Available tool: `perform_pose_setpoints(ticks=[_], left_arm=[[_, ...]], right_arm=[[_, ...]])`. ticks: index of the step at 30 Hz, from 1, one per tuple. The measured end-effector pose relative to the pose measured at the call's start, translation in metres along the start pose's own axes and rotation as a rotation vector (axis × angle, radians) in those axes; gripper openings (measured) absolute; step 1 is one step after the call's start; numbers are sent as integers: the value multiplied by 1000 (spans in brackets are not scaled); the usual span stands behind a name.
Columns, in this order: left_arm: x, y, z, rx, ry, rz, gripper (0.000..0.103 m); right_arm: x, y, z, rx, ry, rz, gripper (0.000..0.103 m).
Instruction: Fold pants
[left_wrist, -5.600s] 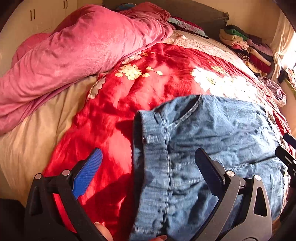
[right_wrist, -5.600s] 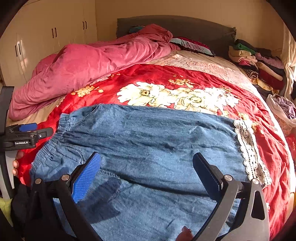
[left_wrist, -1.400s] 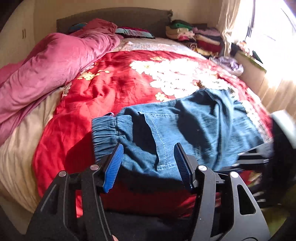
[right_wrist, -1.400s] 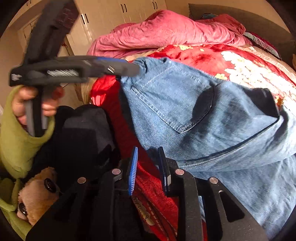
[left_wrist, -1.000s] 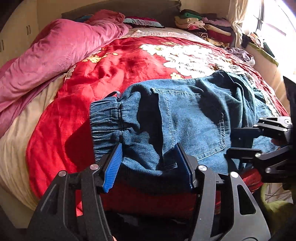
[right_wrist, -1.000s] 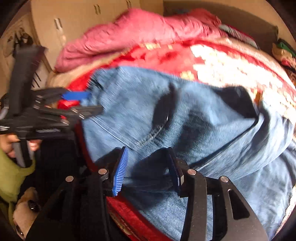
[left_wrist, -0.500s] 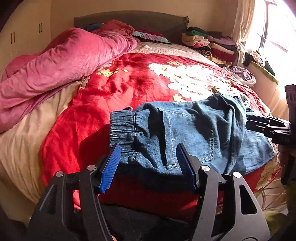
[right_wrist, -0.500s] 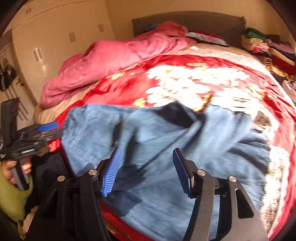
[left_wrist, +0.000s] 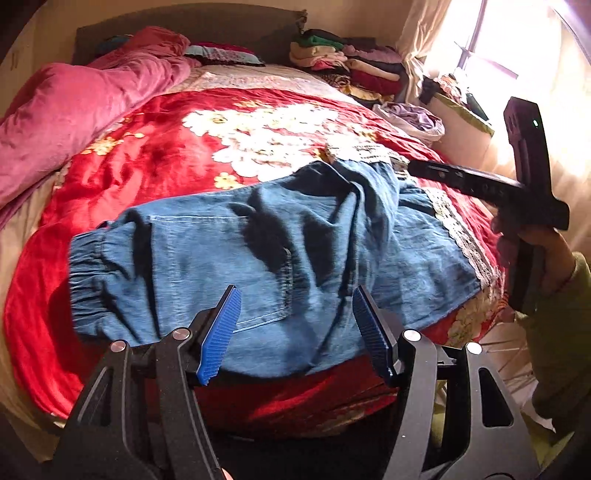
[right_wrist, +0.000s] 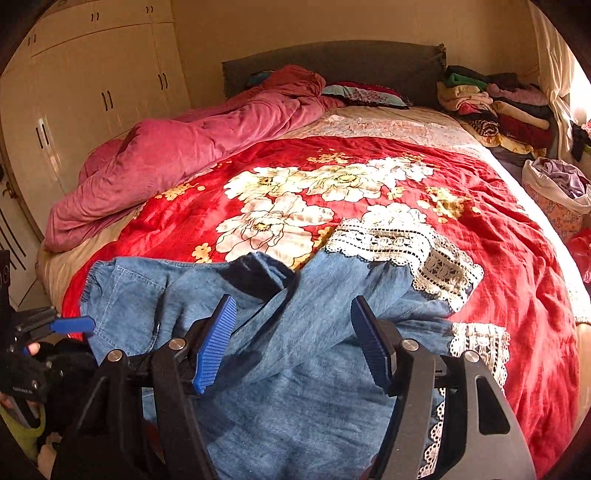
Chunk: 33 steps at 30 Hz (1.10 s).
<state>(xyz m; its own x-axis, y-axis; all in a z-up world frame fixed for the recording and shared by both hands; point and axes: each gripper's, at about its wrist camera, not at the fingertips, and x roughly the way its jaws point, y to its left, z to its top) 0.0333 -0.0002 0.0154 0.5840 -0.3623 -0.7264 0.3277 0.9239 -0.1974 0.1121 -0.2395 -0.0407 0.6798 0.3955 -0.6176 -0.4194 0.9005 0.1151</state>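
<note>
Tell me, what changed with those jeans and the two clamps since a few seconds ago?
The denim pants, spread flat before, now lie folded over with the lace hems bunched on top. The right gripper, nearly shut a moment ago, is opening with nothing pinched; the left gripper has pulled back, open. The red blanket and pink quilt stayed put.

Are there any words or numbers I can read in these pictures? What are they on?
None can be read.
Left gripper: its black body carries a small pale label in the right wrist view, too small and blurred to read.
Pants: no words or tag showing, only stitching and lace trim.
Red blanket: flowers only, no writing.
Wardrobe: plain doors with handles, no signs.
</note>
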Motion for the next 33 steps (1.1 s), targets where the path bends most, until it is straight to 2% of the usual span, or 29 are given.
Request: perform_pose_setpoints(ticks=[5, 7, 10, 12, 15, 17, 19, 21, 23, 26, 28, 30, 33], left_arm=[[37, -27, 5, 36, 91, -88, 55], [50, -32, 8, 46, 123, -116, 51], [70, -34, 15, 40, 167, -124, 44], [81, -36, 22, 48, 184, -136, 44], [94, -35, 31, 30, 196, -156, 42], [101, -38, 32, 20, 200, -192, 33], [106, -43, 27, 35, 195, -188, 21], [108, -46, 24, 41, 184, -189, 15], [107, -45, 21, 40, 173, -200, 15], [103, -43, 19, 53, 155, -214, 15], [103, -42, 18, 57, 152, -222, 15], [103, -39, 17, 56, 148, -226, 15], [98, -36, 18, 55, 134, -221, 15]], right_arm=[[24, -9, 22, -10, 36, -13, 63], [39, -13, 31, -12, 61, -17, 63], [64, -17, 44, -25, 100, -29, 63], [82, -20, 51, -29, 132, -47, 63], [111, -26, 60, -34, 187, -81, 63], [128, -30, 64, -27, 215, -92, 63], [143, -34, 69, -7, 237, -118, 63], [156, -34, 72, -4, 261, -141, 63], [169, -35, 75, 0, 278, -152, 63], [185, -40, 75, -3, 314, -230, 62], [190, -41, 73, -36, 304, -264, 41], [188, -44, 71, -27, 289, -243, 21], [171, -51, 68, 9, 238, -207, 12]])
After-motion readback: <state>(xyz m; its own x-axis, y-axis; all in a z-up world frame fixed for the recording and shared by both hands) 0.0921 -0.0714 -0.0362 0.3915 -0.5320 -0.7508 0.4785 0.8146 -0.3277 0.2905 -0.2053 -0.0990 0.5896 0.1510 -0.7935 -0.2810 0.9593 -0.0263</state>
